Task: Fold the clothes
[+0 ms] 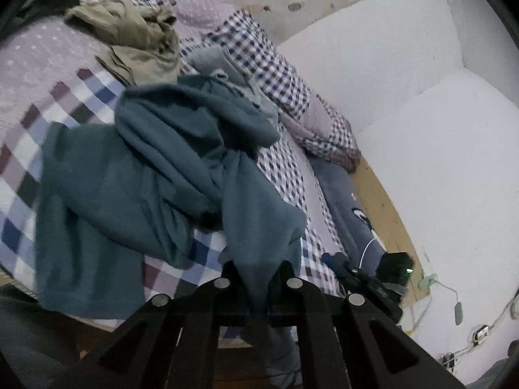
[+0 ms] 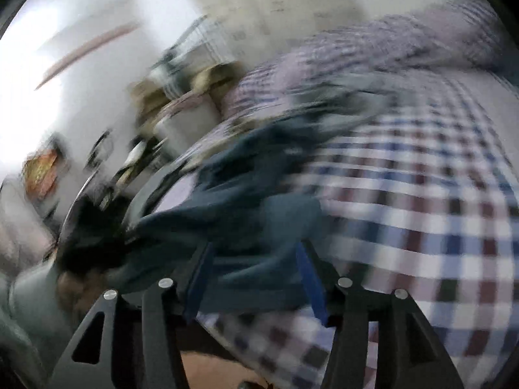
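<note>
Item 1: teal garment (image 1: 155, 175), loose, crumpled, lying on bed (image 1: 29, 149) w/ checked cover; one end drawn up to a peak toward the near edge. Unfolded; task judged at early stage.

Item 2: left gripper (image 1: 258, 275), jaws nearly closed, pinching a bunched fold of the teal garment; cloth hangs taut from the pinch. Prob. held this way to lift a corner/edge clear so the piece can be spread flat. Pose: pointing fwd and somewhat down over the bed edge.

Item 3: right gripper (image 2: 253, 275), jaws apart at medium width, blue pads either side of teal cloth (image 2: 246, 227), not pressing on it as far as blur allows. View heavily smeared. Pose: angled down, aimed across the bed. Seen also in left view at right, near wall.

Item 4: khaki garment (image 1: 139, 42), heaped farther back on bed, apart from the teal one.

Item 5: grey-blue garment (image 1: 343, 201), along bed's wall side.
</note>
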### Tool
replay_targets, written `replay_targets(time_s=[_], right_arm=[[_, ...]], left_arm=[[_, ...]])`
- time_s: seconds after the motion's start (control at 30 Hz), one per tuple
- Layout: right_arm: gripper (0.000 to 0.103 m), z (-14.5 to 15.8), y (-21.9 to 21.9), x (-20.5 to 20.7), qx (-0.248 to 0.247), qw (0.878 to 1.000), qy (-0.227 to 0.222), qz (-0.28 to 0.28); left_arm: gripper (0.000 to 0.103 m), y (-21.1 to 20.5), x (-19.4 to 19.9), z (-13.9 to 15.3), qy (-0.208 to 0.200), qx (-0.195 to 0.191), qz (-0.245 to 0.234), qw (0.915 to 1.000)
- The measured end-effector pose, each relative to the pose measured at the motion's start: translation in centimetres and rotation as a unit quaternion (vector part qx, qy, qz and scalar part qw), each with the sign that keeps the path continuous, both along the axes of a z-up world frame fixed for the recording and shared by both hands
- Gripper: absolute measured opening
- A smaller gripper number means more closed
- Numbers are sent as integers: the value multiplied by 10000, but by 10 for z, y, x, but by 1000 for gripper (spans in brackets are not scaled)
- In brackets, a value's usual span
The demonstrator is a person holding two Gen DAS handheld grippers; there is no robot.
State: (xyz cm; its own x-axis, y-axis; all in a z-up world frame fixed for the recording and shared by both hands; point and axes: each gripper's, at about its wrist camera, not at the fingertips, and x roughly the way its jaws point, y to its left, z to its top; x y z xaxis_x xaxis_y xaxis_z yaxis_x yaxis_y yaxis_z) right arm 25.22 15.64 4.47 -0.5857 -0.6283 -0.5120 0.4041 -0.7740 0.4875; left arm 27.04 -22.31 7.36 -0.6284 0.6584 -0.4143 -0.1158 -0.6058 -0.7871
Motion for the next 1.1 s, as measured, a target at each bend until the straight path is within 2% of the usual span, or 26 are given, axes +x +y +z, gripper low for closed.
replay_targets(time_s=[0.17, 0.33, 0.5, 0.57, 0.6, 0.63, 0.73, 0.8, 0.9, 1.0, 1.1], right_arm=[[59, -18, -1, -20, -28, 9984, -464, -330], [59, -31, -52, -32, 354, 9973, -552, 329], [59, -44, -101, -34, 789, 9904, -490, 1023], [59, -48, -111, -38, 960, 9878, -470, 1136], [59, -50, -113, -40, 1011, 9871, -472, 1146], [59, -50, -113, -41, 1018, 9872, -466, 1133], [59, -43, -104, -43, 858, 9910, -405, 948], [59, -38, -101, -48, 703, 9940, -364, 754], [59, -33, -88, -50, 515, 9973, -328, 401], [59, -29, -78, -52, 422, 9985, -317, 133], [59, -28, -73, -55, 341, 9989, -319, -15]], left_arm=[[4, -15, 21, 7, 149, -31, 227, 9996], [4, -43, 35, 11, 90, -227, 661, 9975], [6, -54, 37, 1, -527, -860, 1131, 9884], [14, -57, 39, -1, -683, -1083, 1263, 9837], [26, -58, 40, 0, -715, -1175, 1346, 9813], [44, -60, 42, 3, -665, -1195, 1433, 9802], [77, -64, 49, 14, -356, -1148, 1658, 9788], [82, -60, 52, 28, -15, -1221, 1694, 9780], [82, -37, 36, 44, 320, -1758, 1359, 9745], [82, 3, 12, 59, 761, -2381, 935, 9637], [82, 45, -15, 74, 1238, -2862, 532, 9486]])
